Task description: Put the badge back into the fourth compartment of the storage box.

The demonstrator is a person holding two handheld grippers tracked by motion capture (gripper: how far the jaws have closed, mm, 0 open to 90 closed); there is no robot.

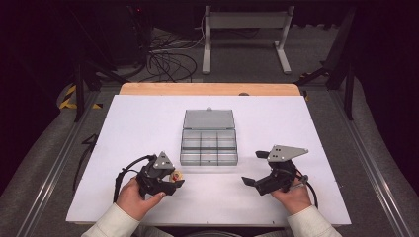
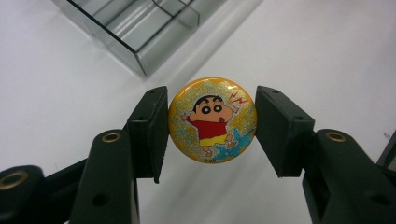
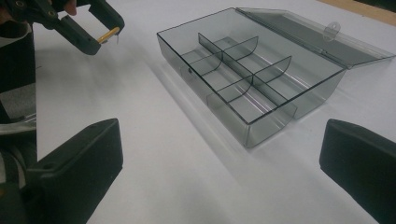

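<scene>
Round yellow glitter cartoon badge (image 2: 212,120) pinched edge-on between left gripper (image 2: 211,130) jaws, clear divided box (image 2: 140,28) lay open just beyond, lid back

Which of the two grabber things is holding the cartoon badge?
The left gripper, the one at the left of the high view. Its jaws are closed on the round yellow cartoon badge. The right gripper has its jaws spread wide with nothing between them.

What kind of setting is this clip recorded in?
Most likely a lab or studio set up for recording handling tasks, not a home: a white-topped table framed by black curtains, loose cables on the floor behind it, and a person working hand-held grippers, left and right.
</scene>
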